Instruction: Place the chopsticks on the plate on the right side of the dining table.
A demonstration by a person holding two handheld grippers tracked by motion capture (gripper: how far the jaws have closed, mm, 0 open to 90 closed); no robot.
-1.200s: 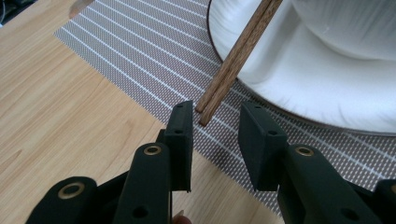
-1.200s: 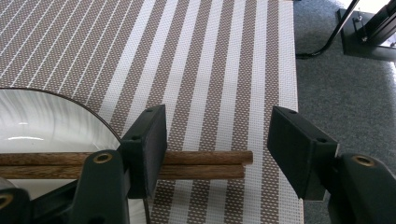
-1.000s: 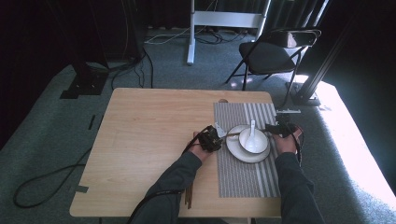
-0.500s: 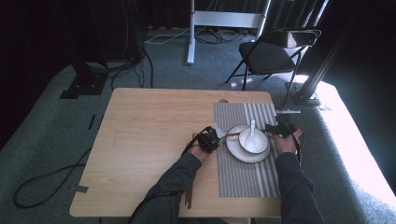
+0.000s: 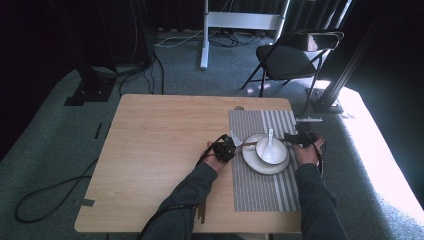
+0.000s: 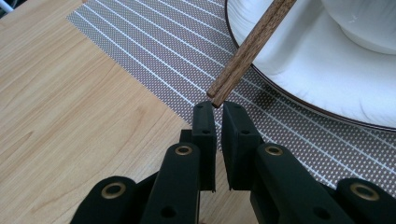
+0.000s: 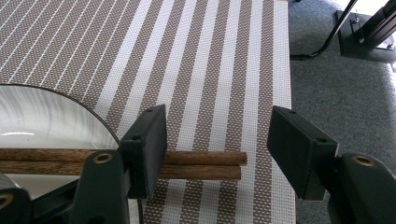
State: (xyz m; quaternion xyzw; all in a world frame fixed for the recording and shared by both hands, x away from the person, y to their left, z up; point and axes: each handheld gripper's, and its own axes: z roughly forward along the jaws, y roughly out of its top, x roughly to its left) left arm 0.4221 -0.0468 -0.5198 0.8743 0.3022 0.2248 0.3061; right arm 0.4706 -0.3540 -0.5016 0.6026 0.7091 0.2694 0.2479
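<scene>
Chopsticks [image 7: 201, 164], wooden, one pair, lying side by side across the white plate [image 5: 260, 163], which sits on the striped placemat [image 5: 265, 192]; one end overhangs the rim on each side.

Left gripper [image 6: 214, 106]: jaws have just been closing and now stand pressed together, a thin slit between the pads; the near tips of the pair [image 6: 219, 93] sit just beyond the jaw ends, touching or almost so, not between them. Judged use: a flat stop against which to square the sticks' ends.

Right gripper [image 7: 217, 149]: jaws spread, about half wide, straddling the far ends of the pair; the near-side pad lies against the sticks, the other pad stands well apart. No pinch.

Plate carries a white bowl [image 5: 272, 150] with a white spoon [image 5: 270, 137] in it.

Handling note: to align well, hold the left stop steady and low to the mat, nudge from the right along the sticks' length, keep both sticks level so neither rolls off the rim or knocks the bowl.

Beyond: wooden table [image 5: 160, 150], folding chair [image 5: 290, 57] on carpet.
</scene>
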